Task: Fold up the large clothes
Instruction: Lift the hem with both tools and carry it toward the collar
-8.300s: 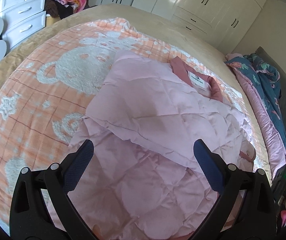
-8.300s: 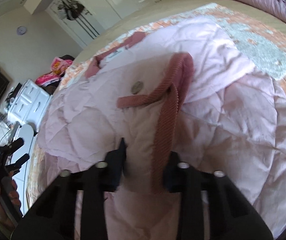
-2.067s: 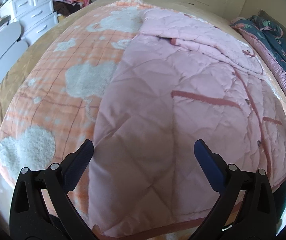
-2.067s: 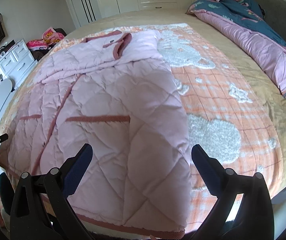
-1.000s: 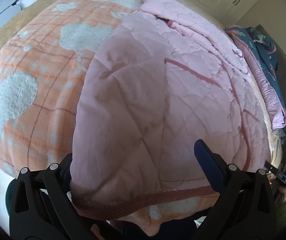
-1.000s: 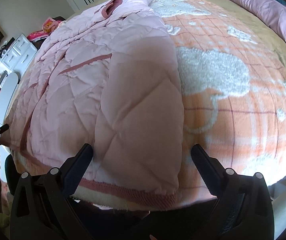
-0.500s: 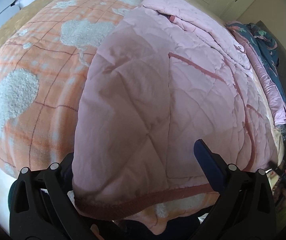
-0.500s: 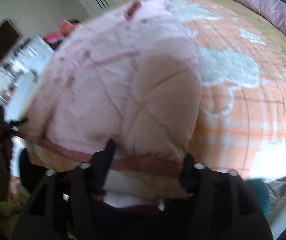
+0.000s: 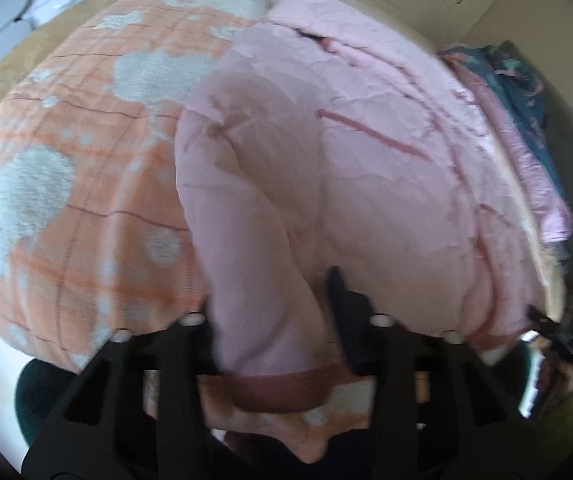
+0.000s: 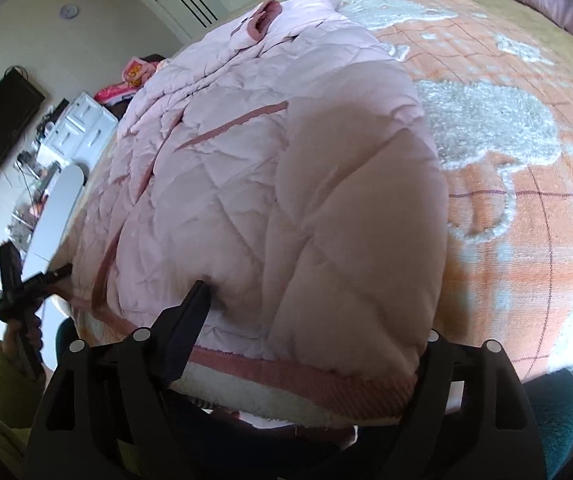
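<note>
Pinching the hem corner of the pink quilted coat at 6 o'clock, the left gripper bunches it, though that view is blurred. The right gripper likewise clamps the coat's opposite hem corner. The coat lies across the orange blanket, collar at 12 o'clock.

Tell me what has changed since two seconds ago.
Both grippers dropped to the pink quilted coat's near hem. The left gripper shut on its corner; the right gripper closed around the other corner, one finger hidden. The coat stays flat on the orange blanket, collar at the far end.
</note>
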